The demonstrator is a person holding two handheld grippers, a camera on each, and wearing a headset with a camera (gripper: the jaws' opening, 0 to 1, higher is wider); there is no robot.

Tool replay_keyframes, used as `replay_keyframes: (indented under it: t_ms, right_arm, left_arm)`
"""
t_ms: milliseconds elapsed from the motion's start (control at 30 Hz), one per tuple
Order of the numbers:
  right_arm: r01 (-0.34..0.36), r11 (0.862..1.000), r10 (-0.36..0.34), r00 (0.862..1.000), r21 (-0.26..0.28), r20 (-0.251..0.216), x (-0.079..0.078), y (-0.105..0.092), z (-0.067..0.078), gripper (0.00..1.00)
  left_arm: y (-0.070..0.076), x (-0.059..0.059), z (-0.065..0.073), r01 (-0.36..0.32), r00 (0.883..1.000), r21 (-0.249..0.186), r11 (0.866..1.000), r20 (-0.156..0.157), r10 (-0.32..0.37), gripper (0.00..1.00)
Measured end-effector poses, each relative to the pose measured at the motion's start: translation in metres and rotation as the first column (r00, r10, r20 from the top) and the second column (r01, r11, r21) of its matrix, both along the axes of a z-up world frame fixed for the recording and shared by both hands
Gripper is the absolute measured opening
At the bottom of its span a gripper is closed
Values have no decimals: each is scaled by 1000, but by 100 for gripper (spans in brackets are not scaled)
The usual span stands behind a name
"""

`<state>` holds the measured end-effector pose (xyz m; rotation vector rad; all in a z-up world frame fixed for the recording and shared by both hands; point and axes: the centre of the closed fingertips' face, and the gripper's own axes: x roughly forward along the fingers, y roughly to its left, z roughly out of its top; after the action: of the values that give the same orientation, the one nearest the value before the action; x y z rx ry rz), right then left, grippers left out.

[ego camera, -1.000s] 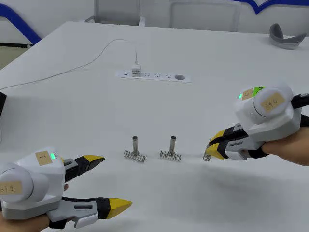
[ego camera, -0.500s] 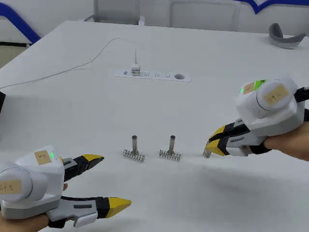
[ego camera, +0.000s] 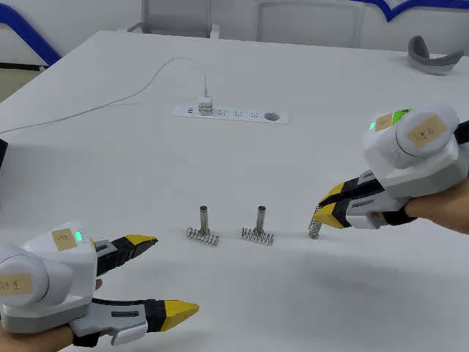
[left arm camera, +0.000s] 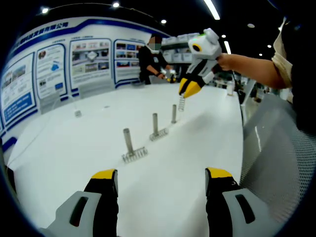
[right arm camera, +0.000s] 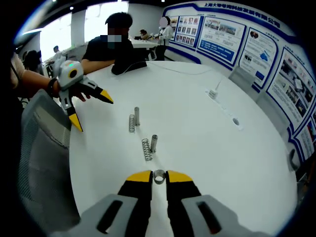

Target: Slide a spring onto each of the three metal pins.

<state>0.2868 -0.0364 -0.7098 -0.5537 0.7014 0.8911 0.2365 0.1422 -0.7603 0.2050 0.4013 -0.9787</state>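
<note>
Right gripper (ego camera: 327, 213) is low over the bench (ego camera: 110, 169), right of centre. Its fingers pinch the top of the held spring (ego camera: 314, 229), which stands near upright. In the left gripper view the third pin (left arm camera: 174, 113) is just beside that spring; I cannot tell whether the coil is over the pin.

Left pin (ego camera: 204, 218) and middle pin (ego camera: 261, 217) stand upright mid-bench. Left spring (ego camera: 203, 235) and middle spring (ego camera: 258, 235) lie flat at their bases.

Left gripper (ego camera: 176, 273) is by the near edge, fingers spread wide.

Power strip (ego camera: 231, 114) lies toward the far edge.
</note>
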Motion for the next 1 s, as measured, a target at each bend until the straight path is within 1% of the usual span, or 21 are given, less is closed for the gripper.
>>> replay_keyframes:
  t_ms: [1000]
  right_arm:
    - [19, 1000, -19, 1000, -8, 14, 11, -10, 13, 12]
  left_arm:
    - [0, -1, -1, -1, 1000, -2, 1000, -2, 1, 73]
